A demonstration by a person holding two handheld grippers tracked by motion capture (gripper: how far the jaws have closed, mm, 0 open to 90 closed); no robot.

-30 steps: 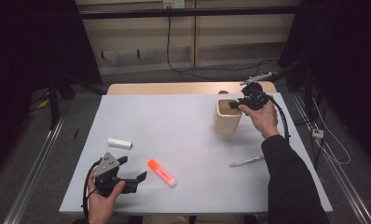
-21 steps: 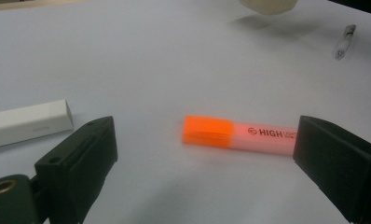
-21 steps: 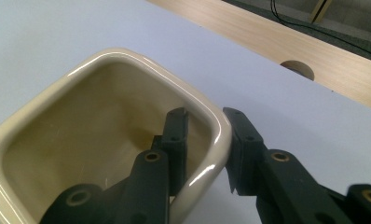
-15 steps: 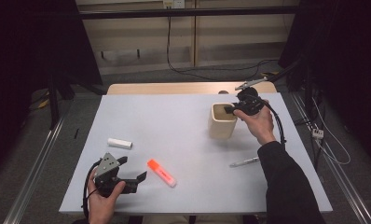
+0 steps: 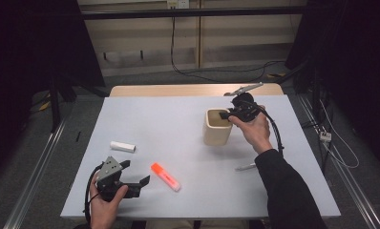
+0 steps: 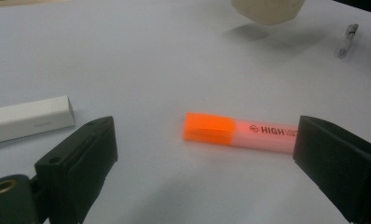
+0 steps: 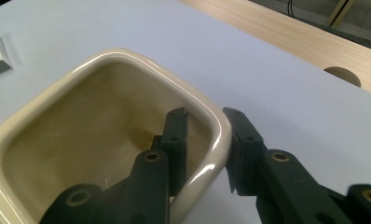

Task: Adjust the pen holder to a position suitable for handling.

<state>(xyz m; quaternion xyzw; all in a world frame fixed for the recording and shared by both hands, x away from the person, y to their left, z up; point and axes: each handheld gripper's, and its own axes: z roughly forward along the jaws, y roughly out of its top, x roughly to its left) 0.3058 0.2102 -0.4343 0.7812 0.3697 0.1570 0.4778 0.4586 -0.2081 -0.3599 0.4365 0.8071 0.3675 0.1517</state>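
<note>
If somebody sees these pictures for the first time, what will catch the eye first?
Probably the orange highlighter lying on the white table, just ahead of the open left tongs. Next, the cream cup farther back on the right, whose rim the right tongs pinch, one jaw inside and one outside.

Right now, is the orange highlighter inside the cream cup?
No, the orange highlighter lies flat on the white table, apart from the cream square cup.

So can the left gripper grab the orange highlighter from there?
Probably yes: the left gripper is open, the orange highlighter lies on the table just ahead between its fingers, and nothing blocks it.
</note>
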